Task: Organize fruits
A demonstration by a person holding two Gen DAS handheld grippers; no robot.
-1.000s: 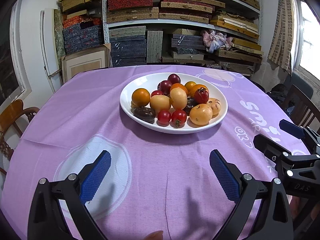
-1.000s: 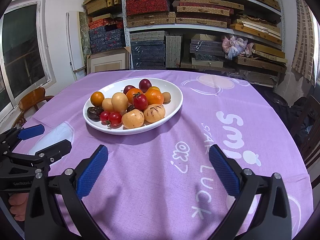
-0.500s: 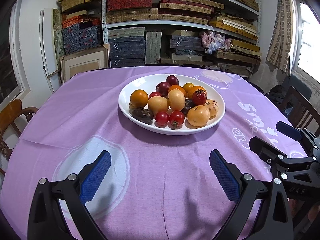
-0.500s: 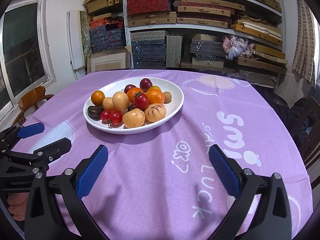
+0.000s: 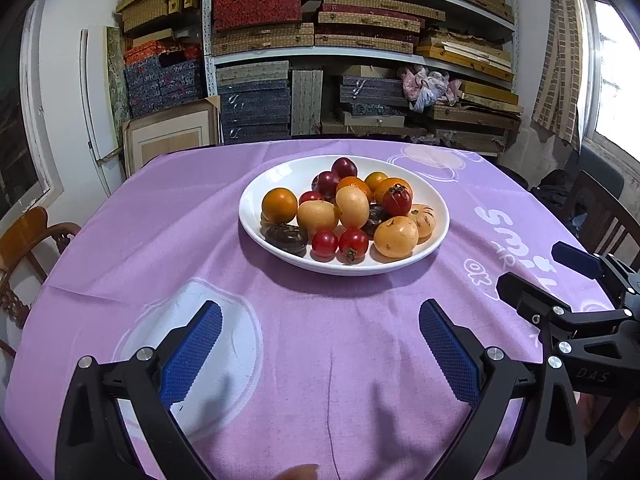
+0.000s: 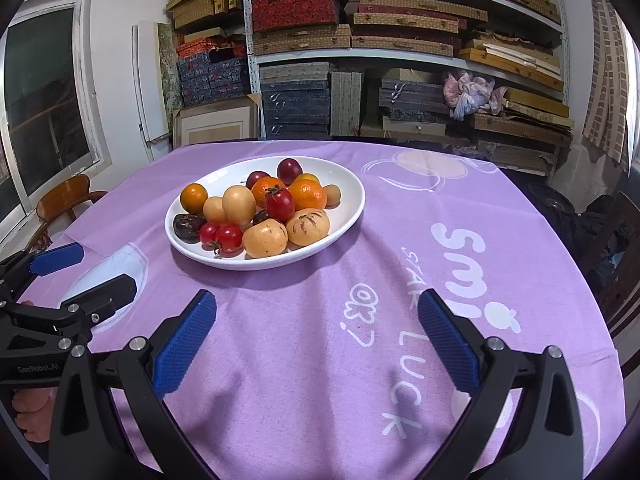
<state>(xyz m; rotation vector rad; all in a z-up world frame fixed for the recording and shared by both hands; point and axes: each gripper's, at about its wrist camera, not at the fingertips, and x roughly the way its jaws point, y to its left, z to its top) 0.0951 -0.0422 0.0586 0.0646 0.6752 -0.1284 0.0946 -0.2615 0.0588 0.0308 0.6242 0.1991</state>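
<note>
Fruit of mixed reds, oranges and yellows (image 5: 344, 214) sits heaped in the white oval ceramic plate (image 5: 280, 176), while near that plate the left gripper (image 5: 320, 344) and right gripper (image 6: 316, 332) hover wide open and empty, as if ready to reach.

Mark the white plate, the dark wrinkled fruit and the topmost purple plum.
white oval plate (image 5: 256, 204), left wrist view, bare left rim.
dark wrinkled brown fruit (image 5: 286, 236), left wrist view, top surface.
round purple plum (image 6: 289, 171), right wrist view, centre of skin.

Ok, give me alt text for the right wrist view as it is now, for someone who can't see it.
A white plate piled with mixed fruit sits on a purple tablecloth, beyond the open, empty right gripper with blue pads. The left gripper, also open, shows at the left edge. Shelves stacked with boxes fill the background.
</note>
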